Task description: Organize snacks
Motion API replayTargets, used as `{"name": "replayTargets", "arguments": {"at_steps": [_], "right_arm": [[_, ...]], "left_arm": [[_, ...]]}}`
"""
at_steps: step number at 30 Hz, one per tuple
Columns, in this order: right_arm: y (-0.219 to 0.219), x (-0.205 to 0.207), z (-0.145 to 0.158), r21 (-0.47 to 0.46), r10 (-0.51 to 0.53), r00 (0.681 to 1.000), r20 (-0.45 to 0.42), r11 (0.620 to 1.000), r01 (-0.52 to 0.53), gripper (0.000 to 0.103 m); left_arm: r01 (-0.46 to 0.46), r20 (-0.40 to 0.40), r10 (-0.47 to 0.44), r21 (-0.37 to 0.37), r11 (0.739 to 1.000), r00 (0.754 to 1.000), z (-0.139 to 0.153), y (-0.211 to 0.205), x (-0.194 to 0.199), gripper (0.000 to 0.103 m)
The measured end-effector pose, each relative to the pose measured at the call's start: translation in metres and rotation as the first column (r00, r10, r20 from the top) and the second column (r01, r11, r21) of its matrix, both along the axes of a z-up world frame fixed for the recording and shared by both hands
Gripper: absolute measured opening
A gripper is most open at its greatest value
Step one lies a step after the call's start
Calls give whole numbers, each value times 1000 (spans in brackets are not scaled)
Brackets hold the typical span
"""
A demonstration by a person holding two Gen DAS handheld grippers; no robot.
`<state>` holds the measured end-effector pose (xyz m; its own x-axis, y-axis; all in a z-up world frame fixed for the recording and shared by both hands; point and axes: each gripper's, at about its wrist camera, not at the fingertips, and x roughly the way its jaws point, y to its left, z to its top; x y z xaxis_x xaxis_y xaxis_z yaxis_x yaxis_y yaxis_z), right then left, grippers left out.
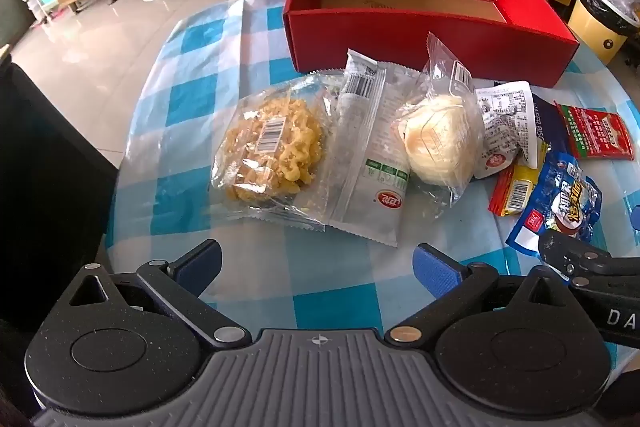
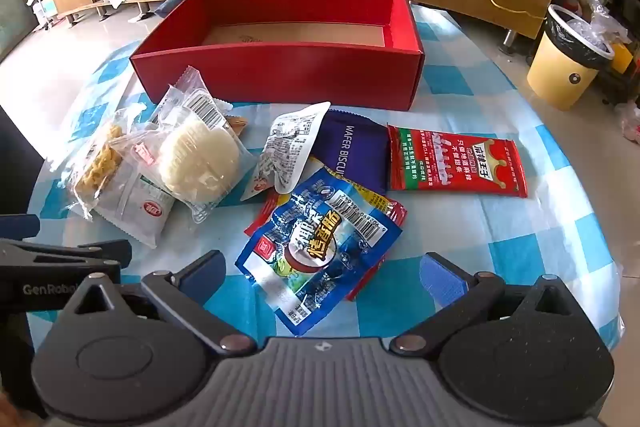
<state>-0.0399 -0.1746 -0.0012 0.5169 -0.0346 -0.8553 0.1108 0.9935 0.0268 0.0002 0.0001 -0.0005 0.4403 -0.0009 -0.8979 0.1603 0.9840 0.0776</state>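
Snack pkts were seen heaped on the blue-and-white checked cloth [image 2: 500, 259], just below the red cardboard box [image 2: 280, 75], a rectangular open-topped box w/ a brown floor. At 9 o'clock of the heap lay a clear crinkly bag of yellow noodle snack [image 1: 272, 147], overlapped by a grey-white wrapper [image 1: 372, 163] and a round pale bun [image 2: 200, 159] in clear film. A glossy blue sausage pkt [image 2: 320, 251] lay at 6 o'clock, a flat red sachet [image 2: 456, 163] at 3. The left gripper [image 1: 316, 267] and right gripper [image 2: 324, 273] were held fully spread, nothing gripped.
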Motion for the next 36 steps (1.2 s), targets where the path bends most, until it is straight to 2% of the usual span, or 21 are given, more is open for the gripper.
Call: {"name": "replayTargets", "arguments": {"at_steps": [5, 8, 36], "right_arm": [[0, 0, 1, 3, 1, 1000, -2, 1000, -1, 100], [2, 0, 1, 4, 4, 1000, -1, 1000, -4, 100], [2, 0, 2, 12, 8, 1000, 2, 1000, -8, 100]], "left_arm": [[-4, -9, 4, -7, 1000, 1000, 1, 7, 2, 103], [-4, -7, 4, 21, 1000, 1000, -2, -3, 5, 103], [4, -14, -4, -13, 1000, 1000, -2, -1, -1, 101]]}}
